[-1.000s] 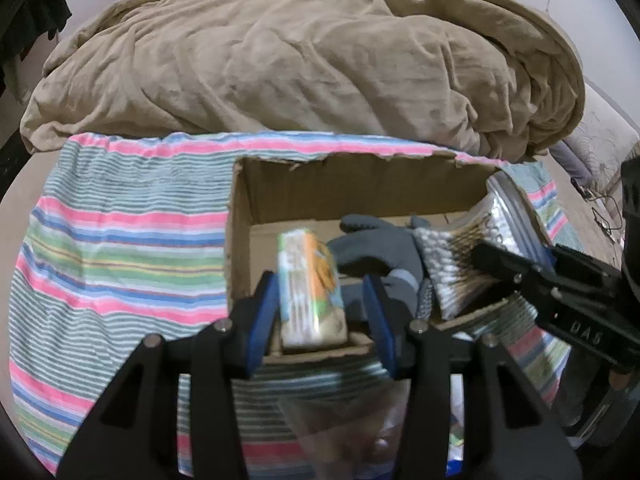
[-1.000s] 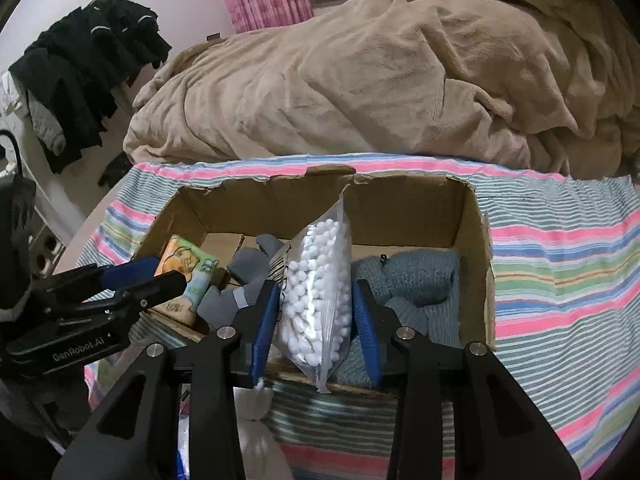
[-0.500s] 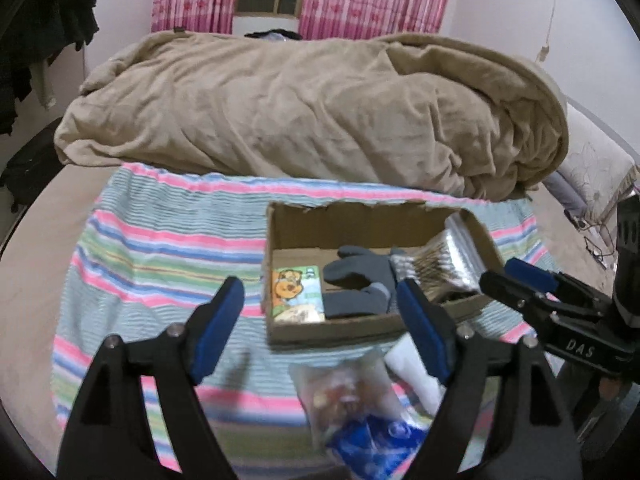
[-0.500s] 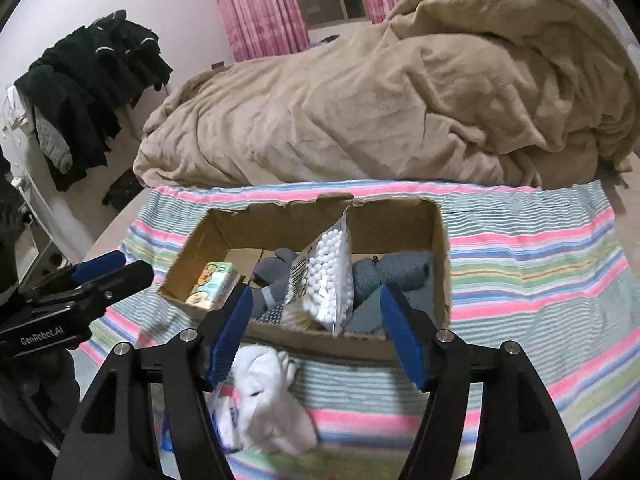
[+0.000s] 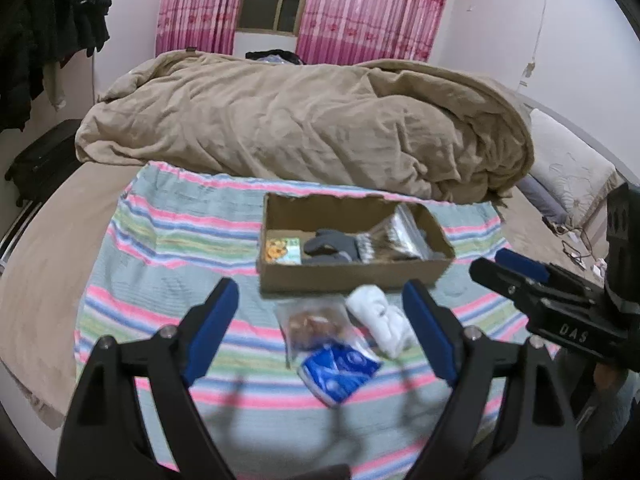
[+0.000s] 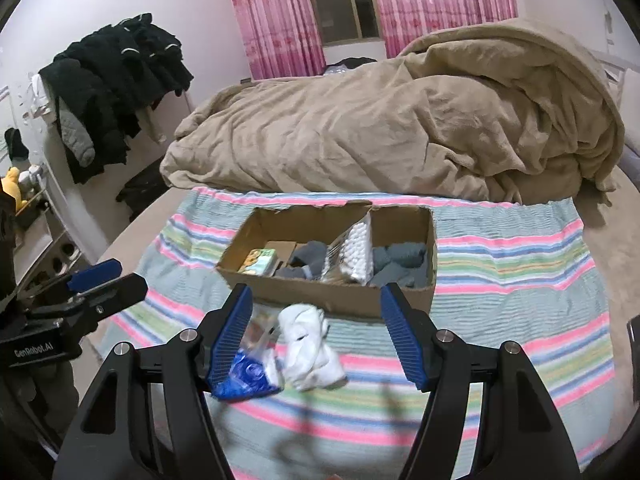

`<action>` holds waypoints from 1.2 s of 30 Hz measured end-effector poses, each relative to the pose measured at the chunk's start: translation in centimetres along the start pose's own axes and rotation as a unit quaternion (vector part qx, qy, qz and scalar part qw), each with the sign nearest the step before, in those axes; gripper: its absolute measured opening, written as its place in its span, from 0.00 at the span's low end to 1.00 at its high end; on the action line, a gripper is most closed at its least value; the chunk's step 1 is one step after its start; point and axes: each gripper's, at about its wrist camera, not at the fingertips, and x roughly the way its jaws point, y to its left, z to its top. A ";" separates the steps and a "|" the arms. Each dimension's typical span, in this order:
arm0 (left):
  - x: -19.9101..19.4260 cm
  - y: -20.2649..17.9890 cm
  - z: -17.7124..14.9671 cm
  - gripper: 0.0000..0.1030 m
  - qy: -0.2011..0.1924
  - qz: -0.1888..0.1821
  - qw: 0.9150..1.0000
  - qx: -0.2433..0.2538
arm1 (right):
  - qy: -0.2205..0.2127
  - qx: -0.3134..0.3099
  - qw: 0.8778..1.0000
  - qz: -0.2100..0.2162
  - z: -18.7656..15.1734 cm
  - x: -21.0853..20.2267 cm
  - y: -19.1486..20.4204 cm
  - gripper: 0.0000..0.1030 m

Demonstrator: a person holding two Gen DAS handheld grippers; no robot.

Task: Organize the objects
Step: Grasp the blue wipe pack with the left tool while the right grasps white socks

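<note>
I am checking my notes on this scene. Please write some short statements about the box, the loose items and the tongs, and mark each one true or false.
1. Both tongs are open and hold nothing: left tongs, right tongs. True.
2. The cotton swab bag lies on the striped cloth, outside the box. False: it stands inside the cardboard box.
3. The white socks lie in front of the box. True.
4. The gray glove is in the box. True.
5. The blue packet is in the box. False: it lies on the cloth.

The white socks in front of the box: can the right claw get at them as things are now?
Probably yes. The right claw is open, and the white socks lie uncovered on the striped cloth, just ahead of it.
</note>
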 end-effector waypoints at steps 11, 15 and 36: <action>-0.8 -0.4 -3.6 0.83 0.031 -0.003 0.999 -0.019 | 0.012 0.007 1.000 0.008 -2.6 -1.6 0.1 0.68; 0.4 -0.3 -4.6 0.83 0.048 -0.003 0.999 -0.024 | 0.030 0.003 1.000 0.009 -3.6 -0.6 -0.1 0.68; 11.3 0.4 -8.2 0.83 0.150 -0.022 0.987 -0.054 | 0.097 -0.003 0.995 0.020 -5.3 8.0 -2.0 0.68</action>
